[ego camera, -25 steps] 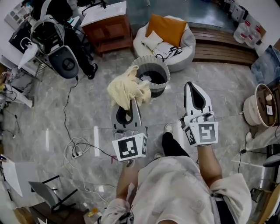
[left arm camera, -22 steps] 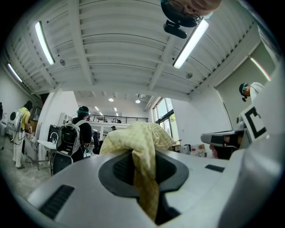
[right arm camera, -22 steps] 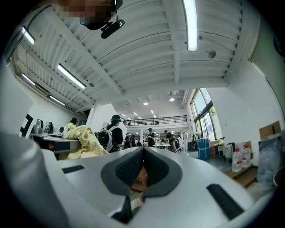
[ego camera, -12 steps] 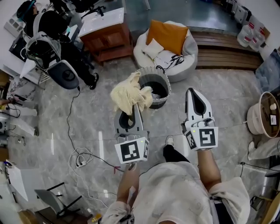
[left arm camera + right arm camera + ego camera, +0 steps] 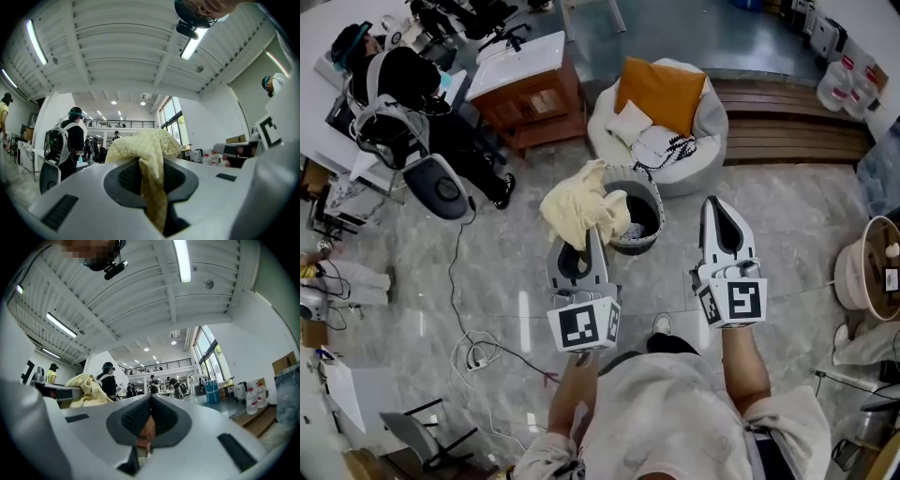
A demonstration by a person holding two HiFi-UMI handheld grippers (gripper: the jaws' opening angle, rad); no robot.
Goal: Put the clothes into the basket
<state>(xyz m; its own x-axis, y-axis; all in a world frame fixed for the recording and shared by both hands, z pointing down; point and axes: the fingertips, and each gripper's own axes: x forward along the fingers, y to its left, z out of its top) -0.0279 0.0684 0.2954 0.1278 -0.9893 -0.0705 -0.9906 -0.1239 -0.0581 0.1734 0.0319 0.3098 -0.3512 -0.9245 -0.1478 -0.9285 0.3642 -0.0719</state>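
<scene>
Yellow garment pinched in the left claw, over the basket's rim

The left claw is closed on a bunched pale-yellow garment. The left gripper view shows the cloth squeezed between the two jaws, billowing above them and trailing down through the gap. In the head view the garment overlaps the left rim of the round dark basket, which stands on the grey marble floor just in front of a white beanbag seat with an orange cushion. The right claw is held level beside the left one, to the right of the basket, its jaws pressed together with nothing between them.
</scene>
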